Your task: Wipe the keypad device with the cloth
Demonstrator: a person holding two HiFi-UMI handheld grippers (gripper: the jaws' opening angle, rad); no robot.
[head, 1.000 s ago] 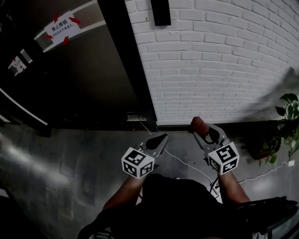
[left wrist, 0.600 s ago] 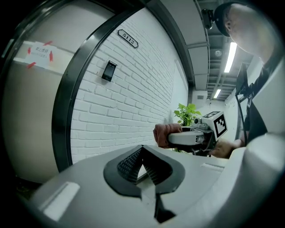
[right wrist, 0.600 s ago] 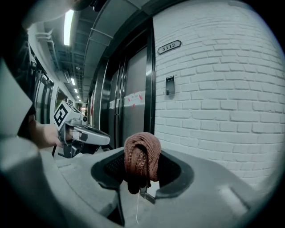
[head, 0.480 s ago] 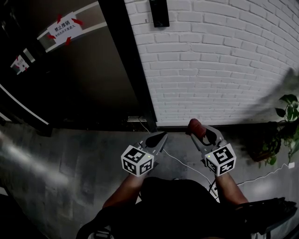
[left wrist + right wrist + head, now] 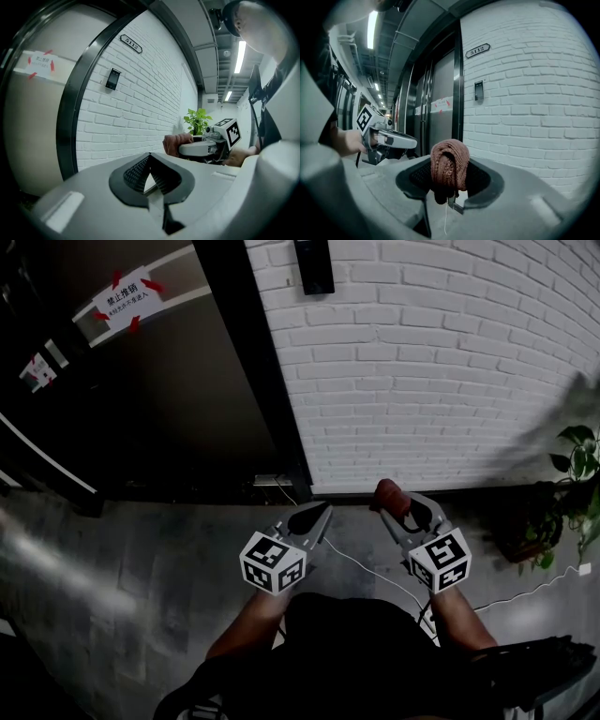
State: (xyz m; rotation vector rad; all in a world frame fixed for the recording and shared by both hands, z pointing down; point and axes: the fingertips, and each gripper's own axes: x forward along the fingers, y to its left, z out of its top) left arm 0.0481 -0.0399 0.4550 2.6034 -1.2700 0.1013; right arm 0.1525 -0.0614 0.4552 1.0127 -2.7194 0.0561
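The right gripper point(image 5: 449, 180) is clamping a bunched reddish cloth point(image 5: 449, 161) well below the keypad point(image 5: 478, 90), while the left gripper point(image 5: 149, 174) is hanging alongside, jaws closed on nothing. Little cloth is sticking past the jaws, so hard tips are likely risking knocking the buttons, or the wad slipping out. The keypad is sitting high on a white brick wall point(image 5: 441, 362), a dark door frame point(image 5: 248, 362) just left of it.
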